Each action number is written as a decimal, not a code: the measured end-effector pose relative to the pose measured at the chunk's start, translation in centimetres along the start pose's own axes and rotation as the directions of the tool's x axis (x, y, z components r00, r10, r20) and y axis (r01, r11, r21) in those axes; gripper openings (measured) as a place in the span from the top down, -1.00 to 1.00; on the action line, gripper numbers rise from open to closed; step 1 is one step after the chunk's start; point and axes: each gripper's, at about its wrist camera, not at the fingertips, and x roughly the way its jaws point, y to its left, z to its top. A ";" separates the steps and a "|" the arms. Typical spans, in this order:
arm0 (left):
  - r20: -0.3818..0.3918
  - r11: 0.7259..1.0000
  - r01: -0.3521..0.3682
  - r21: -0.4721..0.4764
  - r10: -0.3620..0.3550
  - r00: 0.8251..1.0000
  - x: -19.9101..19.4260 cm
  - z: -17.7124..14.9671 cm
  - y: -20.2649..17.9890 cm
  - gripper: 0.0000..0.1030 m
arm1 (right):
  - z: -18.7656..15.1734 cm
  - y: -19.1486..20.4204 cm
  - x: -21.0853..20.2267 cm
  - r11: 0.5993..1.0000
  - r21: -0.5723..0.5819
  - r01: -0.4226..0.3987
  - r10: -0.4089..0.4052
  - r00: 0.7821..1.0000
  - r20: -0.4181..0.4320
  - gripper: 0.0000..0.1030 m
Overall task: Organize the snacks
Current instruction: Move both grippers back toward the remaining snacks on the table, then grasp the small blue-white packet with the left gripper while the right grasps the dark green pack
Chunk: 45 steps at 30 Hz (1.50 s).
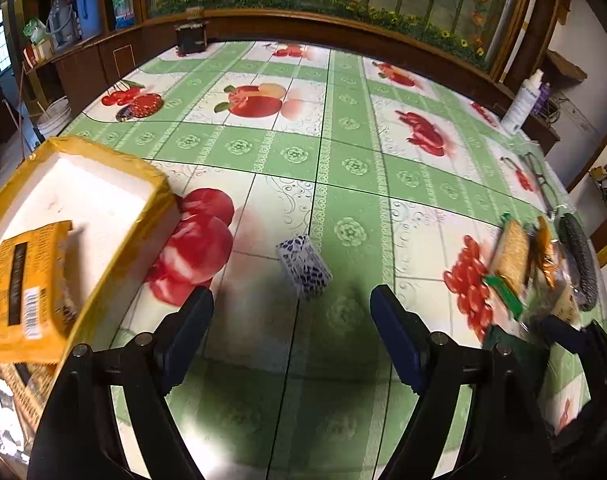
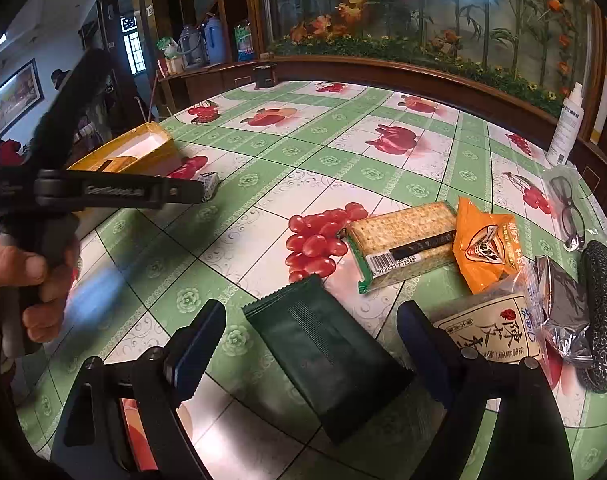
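A vinyl tablecloth [image 2: 343,152] printed with green checks and red fruit covered the table. Near its right edge a white plastic spray bottle [image 2: 565,128] stood upright, and a pair of dark-framed spectacles [image 2: 567,210] lay near it. A dark textured oval case [image 2: 601,320] rested nearer the camera. Behind ran a glass-fronted wooden cabinet [image 2: 423,20] with artificial flowers. Blue flasks [image 1: 85,10] stood on the left shelf.

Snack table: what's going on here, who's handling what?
A person holds a gripper in each hand; both stand open and hold nothing. The left gripper points at a small blue-and-white patterned box alone on the fruit-print tablecloth, beside a yellow-rimmed tray that already holds an orange packet. The right gripper has a dark green pouch between its jaws, not pressed. A cracker pack and an orange snack bag wait unsorted.
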 end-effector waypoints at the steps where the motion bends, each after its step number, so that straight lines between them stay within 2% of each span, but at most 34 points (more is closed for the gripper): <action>1: -0.009 1.000 -0.004 -0.003 0.004 1.000 0.4 0.2 0.0 -0.57 | 0.1 -0.1 0.2 1.000 0.000 0.000 0.000 1.000 -0.004 -0.73; 4: -0.007 0.999 -0.041 0.001 0.041 0.999 1.4 0.4 -0.2 -0.57 | 0.1 -0.4 0.6 1.000 -0.007 0.000 0.000 1.000 -0.017 -0.73; 7: 0.010 0.999 -0.046 0.030 0.045 0.999 1.6 0.6 -0.4 -0.53 | 0.2 -0.4 1.1 1.000 -0.019 -0.010 0.009 0.999 -0.038 -0.73; 8: 0.025 0.998 -0.043 0.046 0.042 0.999 1.5 0.5 -0.4 -0.27 | 0.2 -0.5 1.3 1.000 -0.024 -0.012 0.011 0.999 -0.047 -0.73; 9: 0.042 0.997 -0.040 0.069 0.037 0.998 1.3 0.4 -0.5 0.22 | 0.1 -0.3 1.5 0.999 -0.032 -0.018 0.016 0.998 -0.057 -0.73; 11: 0.043 0.996 -0.017 0.091 0.013 0.999 1.2 0.7 -0.5 0.68 | 0.0 -0.1 1.9 0.999 -0.045 -0.021 0.018 0.997 -0.074 -0.72; 14: 0.032 0.994 0.038 0.103 -0.041 0.999 1.0 0.7 -0.2 0.68 | 0.0 0.5 2.5 0.997 -0.072 -0.011 0.003 0.995 -0.104 -0.69; 17: 0.028 0.993 0.069 0.098 -0.072 0.997 0.6 0.2 0.3 0.68 | -0.2 1.0 2.5 0.997 -0.078 -0.010 0.001 0.993 -0.120 -0.55; 19: 0.024 0.992 0.093 0.087 -0.096 0.995 0.2 -0.3 0.7 0.69 | -0.4 1.2 2.0 0.998 -0.070 -0.008 -0.001 0.993 -0.115 -0.23; 20: 0.021 0.991 0.105 0.083 -0.108 0.994 0.1 -0.6 0.9 0.69 | -0.5 1.2 1.7 0.998 -0.060 -0.007 0.000 0.993 -0.114 0.01; 21: 0.020 0.991 0.108 0.082 -0.110 0.994 -0.1 -0.9 1.0 0.69 | -0.5 1.2 1.5 0.999 -0.043 -0.014 0.009 0.993 -0.114 0.11; 27: 0.026 0.987 0.135 0.091 -0.138 0.990 -1.7 -2.9 1.5 0.69 | -1.2 0.9 0.3 0.997 0.041 -0.062 0.066 0.994 -0.092 0.11; 33: 0.059 0.982 0.173 0.080 -0.178 0.982 -4.7 -5.1 3.0 0.69 | -1.8 0.9 -1.8 0.984 0.136 -0.119 0.124 0.992 -0.029 0.11; 39: 0.114 0.985 0.147 0.088 -0.156 0.981 -8.1 -6.6 4.4 0.69 | -1.6 2.5 -3.4 0.965 0.179 -0.190 0.186 0.982 0.038 0.12; 45: 0.173 0.994 0.070 0.079 -0.083 0.981 -10.7 -7.2 5.8 0.68 | -0.8 4.9 -3.8 0.949 0.196 -0.249 0.239 0.968 0.073 0.12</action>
